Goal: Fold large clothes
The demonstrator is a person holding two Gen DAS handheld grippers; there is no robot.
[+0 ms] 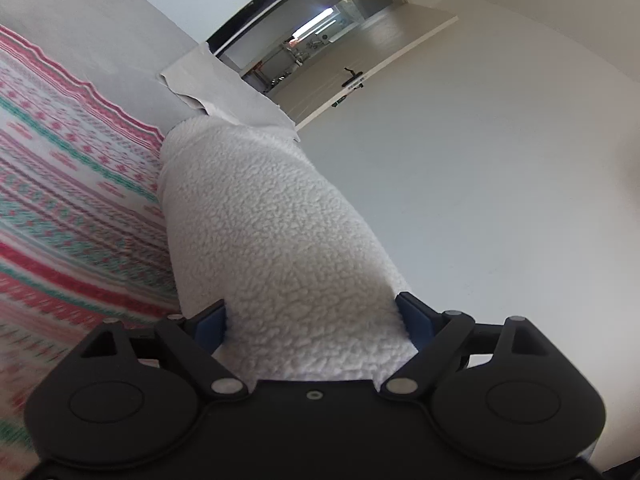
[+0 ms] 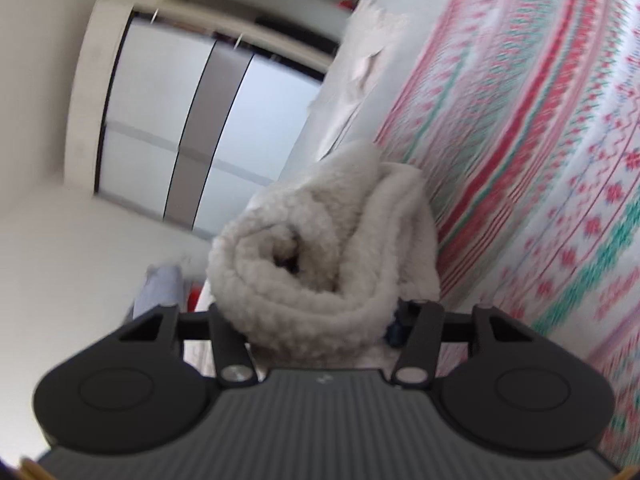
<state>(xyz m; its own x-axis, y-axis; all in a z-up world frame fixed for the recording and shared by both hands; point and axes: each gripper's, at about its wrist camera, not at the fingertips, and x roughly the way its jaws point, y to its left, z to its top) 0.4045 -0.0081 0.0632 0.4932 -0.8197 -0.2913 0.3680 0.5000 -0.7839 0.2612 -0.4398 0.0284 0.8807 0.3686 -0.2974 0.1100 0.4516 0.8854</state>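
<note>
Gripping the same white fleece garment (image 1: pixel 276 232) at two places, both tools carry it as a thick bundle above the bed (image 1: pixel 80 32). Left tool (image 1: pixel 316 320): jaws stand wide, blue pads pressed into either side of a broad, smooth fold of fleece that fills the gap between them. Right tool (image 2: pixel 320 320): jaws about half closed, pinching a rolled end of the garment (image 2: pixel 320 248), several layers curled round a dark hollow. Judgement: the two grips sit at opposite ends of one fold line, so the doubled cloth can be lifted and laid flat without the layers slipping apart; the wider left opening fits the bulkier stack there.

Surface: the bed has a grey sheet, and a knit-pattern blanket (image 2: pixel 540 160) in red, green and white bands lies beside the fleece. Both views are tilted and blurred at the edges. Room: white walls, a wardrobe with pale sliding panels (image 2: pixel 168 132), an open door (image 1: pixel 360 76) onto a lit room.
</note>
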